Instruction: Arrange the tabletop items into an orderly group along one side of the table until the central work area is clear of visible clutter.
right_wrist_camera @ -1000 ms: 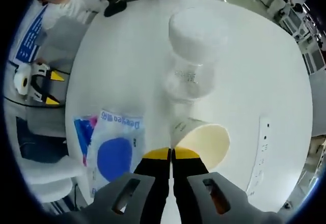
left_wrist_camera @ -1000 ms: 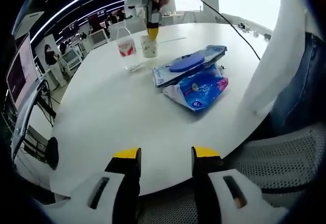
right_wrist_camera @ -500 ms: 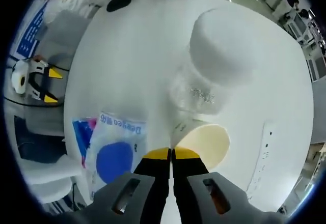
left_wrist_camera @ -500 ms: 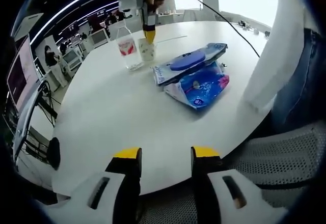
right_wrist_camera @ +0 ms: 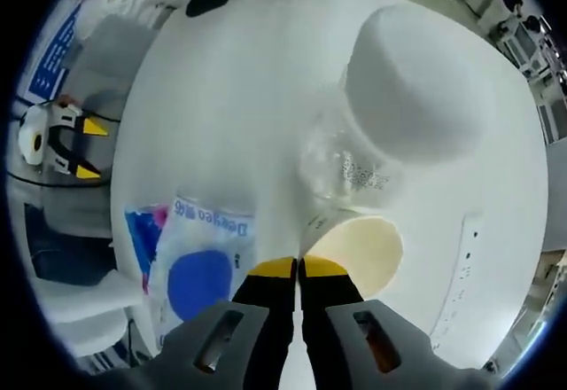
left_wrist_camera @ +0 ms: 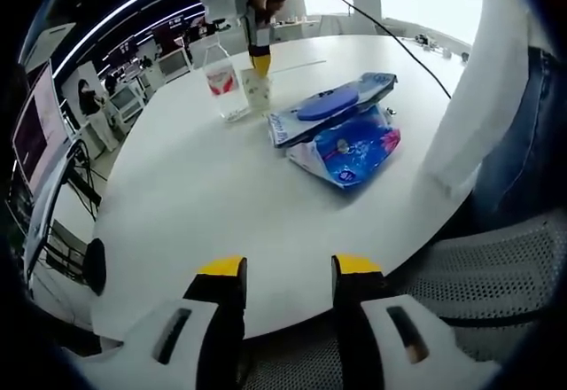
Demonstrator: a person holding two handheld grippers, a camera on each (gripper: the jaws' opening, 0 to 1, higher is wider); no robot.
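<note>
In the right gripper view my right gripper (right_wrist_camera: 297, 269) is shut on the rim of a cream paper cup (right_wrist_camera: 361, 250). A clear water bottle (right_wrist_camera: 347, 164) with a white cap stands right behind the cup, nearly touching it. To the left lies a blue and white wipes pack (right_wrist_camera: 200, 266). In the left gripper view the cup (left_wrist_camera: 258, 89) and the bottle (left_wrist_camera: 220, 85) stand at the far side of the white table (left_wrist_camera: 186, 204), with the right gripper (left_wrist_camera: 260, 58) held by a hand above the cup. My left gripper (left_wrist_camera: 289, 270) hangs open off the table's near edge.
Two blue packs (left_wrist_camera: 341, 128) lie stacked right of the cup. A white strip (right_wrist_camera: 462, 253) lies on the table beyond the cup. A person's white sleeve (left_wrist_camera: 483, 80) hangs at the right edge, above a mesh chair seat (left_wrist_camera: 478, 275). Office chairs and desks stand behind.
My right gripper has carried the cup closer to the bottle, which now looms larger in the right gripper view. The left gripper has stayed in place, still open.
</note>
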